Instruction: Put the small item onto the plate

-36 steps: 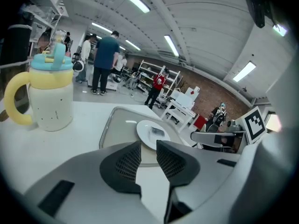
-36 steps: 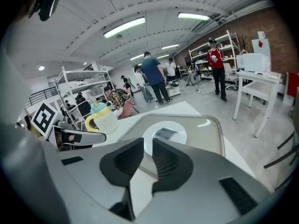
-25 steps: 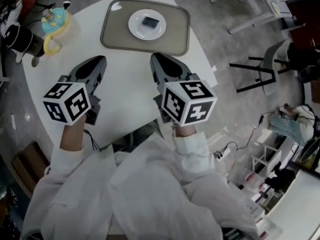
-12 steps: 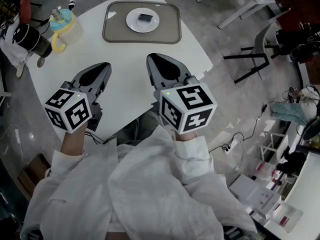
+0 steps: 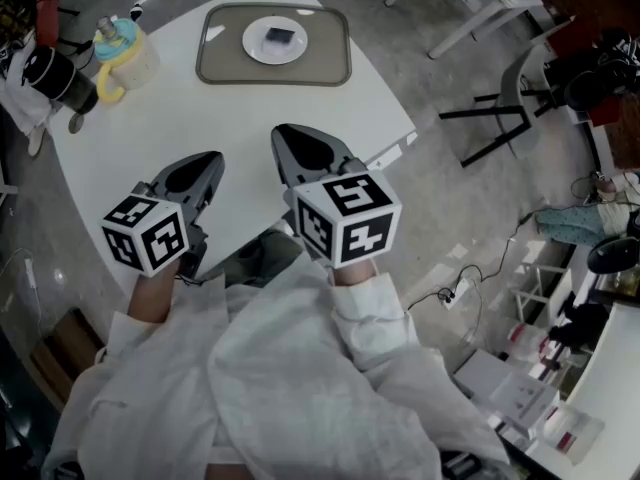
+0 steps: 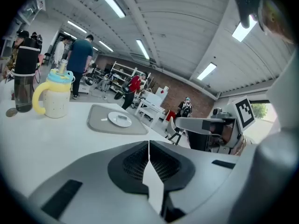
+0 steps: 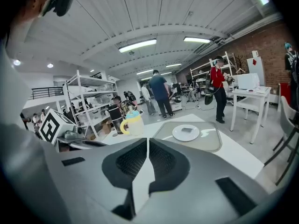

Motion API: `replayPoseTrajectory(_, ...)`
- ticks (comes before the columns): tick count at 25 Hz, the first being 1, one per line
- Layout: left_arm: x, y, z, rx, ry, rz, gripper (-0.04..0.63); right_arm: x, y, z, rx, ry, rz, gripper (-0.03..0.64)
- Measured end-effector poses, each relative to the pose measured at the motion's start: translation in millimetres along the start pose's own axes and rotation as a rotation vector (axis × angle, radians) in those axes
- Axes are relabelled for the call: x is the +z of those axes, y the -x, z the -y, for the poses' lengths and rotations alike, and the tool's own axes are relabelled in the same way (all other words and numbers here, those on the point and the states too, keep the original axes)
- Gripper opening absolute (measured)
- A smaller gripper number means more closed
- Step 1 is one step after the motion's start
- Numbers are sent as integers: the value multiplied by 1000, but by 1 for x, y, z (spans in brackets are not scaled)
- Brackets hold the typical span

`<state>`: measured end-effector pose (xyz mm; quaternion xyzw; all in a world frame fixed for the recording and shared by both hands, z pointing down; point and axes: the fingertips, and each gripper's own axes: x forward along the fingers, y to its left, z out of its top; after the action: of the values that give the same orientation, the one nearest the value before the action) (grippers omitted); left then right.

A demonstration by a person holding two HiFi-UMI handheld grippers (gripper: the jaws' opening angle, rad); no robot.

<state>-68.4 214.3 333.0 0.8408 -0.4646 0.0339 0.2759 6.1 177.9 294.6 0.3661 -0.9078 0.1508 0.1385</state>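
Head view shows the small item (image 5: 280, 36), a dark flat piece, lying in the middle of the white plate (image 5: 253, 50). The plate stands on a grey tray (image 5: 222, 64) close to the far edge of the white table (image 5: 250, 118). So the thing of the task is already at its place, and I judge that the placing is done.

The left gripper (image 5: 212, 156) and the right gripper (image 5: 283, 131) hang side by side over the near edge of the table, well apart from the tray. Both point toward the plate and touch nothing. In the left gripper view the two jaws are pressed together, with only a thin line between them and nothing inside. In the right gripper view the jaws have just been closing and now meet in the same way, also with nothing between them. I think they are held closed and low like this because no object is left to carry, which looks like a resting pose.

At the far left corner stand a pale mug (image 5: 125, 53) with a yellow handle and a dark bottle (image 5: 55, 78). Both are away from the tray and seem to have no part in the task.
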Motion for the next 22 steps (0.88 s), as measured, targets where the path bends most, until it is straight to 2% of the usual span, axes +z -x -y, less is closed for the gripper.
replayPoseTrajectory(10,8,-11,30,1,-10,17,15,-3,5,-9,75,35,-9,25)
replayPoseTrajectory(15,15,-17,37,6,-19,31,14,3,9,-5,89,45,20,17)
replayPoseTrajectory(22,17,-19,42,19,-13,29,14,-9,12,-5,107,30,2,15)
